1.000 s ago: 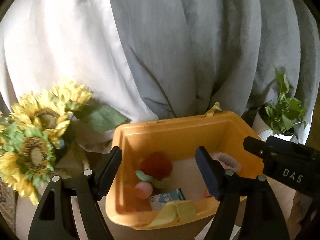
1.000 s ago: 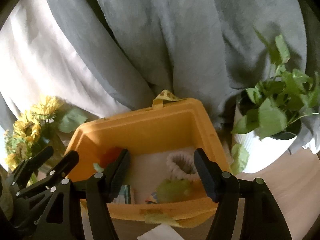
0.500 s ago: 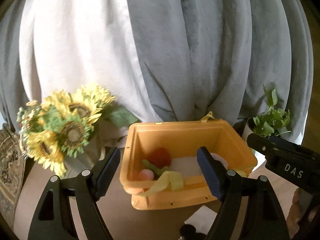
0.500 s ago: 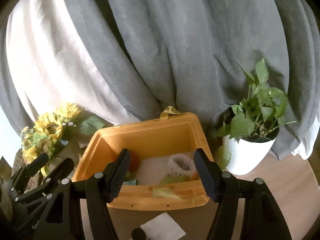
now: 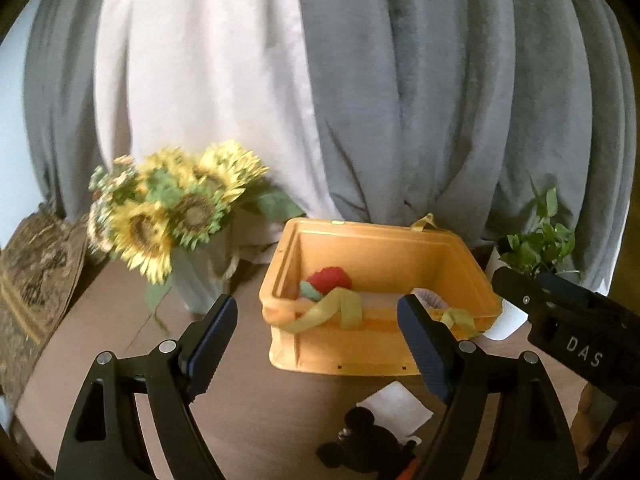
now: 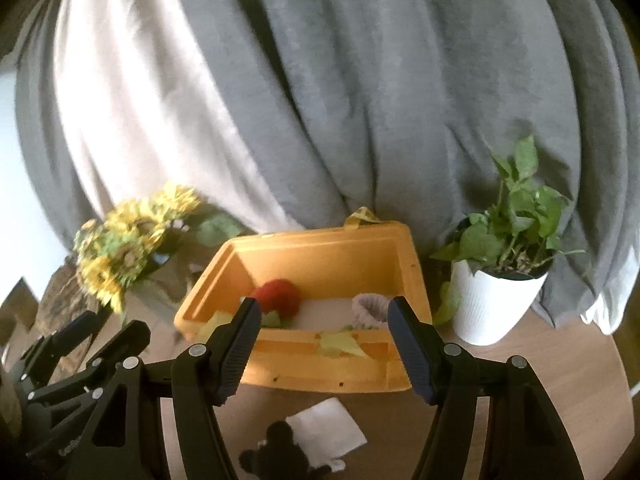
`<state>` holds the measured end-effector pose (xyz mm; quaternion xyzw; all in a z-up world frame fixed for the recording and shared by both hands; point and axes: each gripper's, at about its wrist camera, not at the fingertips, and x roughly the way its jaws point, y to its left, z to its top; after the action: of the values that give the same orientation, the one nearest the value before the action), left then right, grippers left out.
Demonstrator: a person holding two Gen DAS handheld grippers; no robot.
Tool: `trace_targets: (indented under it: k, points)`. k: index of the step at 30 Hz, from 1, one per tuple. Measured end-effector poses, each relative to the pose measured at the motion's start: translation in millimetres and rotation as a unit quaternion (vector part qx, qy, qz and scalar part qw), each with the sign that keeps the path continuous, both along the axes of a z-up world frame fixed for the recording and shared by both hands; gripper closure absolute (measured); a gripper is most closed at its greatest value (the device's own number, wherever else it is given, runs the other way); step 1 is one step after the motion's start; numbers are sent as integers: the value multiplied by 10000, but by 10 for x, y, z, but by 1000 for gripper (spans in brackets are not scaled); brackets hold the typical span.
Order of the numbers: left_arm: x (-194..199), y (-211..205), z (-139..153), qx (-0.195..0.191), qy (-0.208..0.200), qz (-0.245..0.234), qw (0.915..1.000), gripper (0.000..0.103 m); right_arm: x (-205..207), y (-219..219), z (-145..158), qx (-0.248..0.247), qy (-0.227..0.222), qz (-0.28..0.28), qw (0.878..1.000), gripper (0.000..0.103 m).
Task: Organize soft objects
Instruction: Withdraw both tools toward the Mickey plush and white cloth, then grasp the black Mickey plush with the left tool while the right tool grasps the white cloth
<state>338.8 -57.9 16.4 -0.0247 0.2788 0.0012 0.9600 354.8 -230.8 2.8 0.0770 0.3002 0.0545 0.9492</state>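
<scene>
An orange bin [image 5: 380,356] [image 6: 332,372] stands on the table and holds a red soft ball [image 5: 330,278] [image 6: 280,294], a white knitted ring [image 6: 372,308] and yellow-green soft pieces. A black mouse-shaped plush [image 5: 366,446] [image 6: 276,454] lies on the table in front of the bin, beside a white folded cloth [image 5: 396,408] [image 6: 326,428]. My left gripper [image 5: 316,350] is open and empty, back from the bin. My right gripper [image 6: 326,344] is open and empty, also back from the bin.
A vase of sunflowers [image 5: 176,216] [image 6: 124,248] stands left of the bin. A white pot with a green plant [image 6: 496,300] [image 5: 536,240] stands to its right. Grey and white curtains [image 5: 320,80] hang behind. A patterned cushion [image 5: 36,272] lies far left.
Both grippers have pulled back and up from the bin. The bin looks smaller, and the black plush and white cloth have come into view in front of it.
</scene>
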Motion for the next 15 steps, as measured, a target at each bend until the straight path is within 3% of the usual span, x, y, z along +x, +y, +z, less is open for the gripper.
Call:
trace_targets:
  k: [15]
  points:
    - [-577,-384,-386,-207,419,1018,9937,21,-91,-158,-314,-302,232,1528,9875,36]
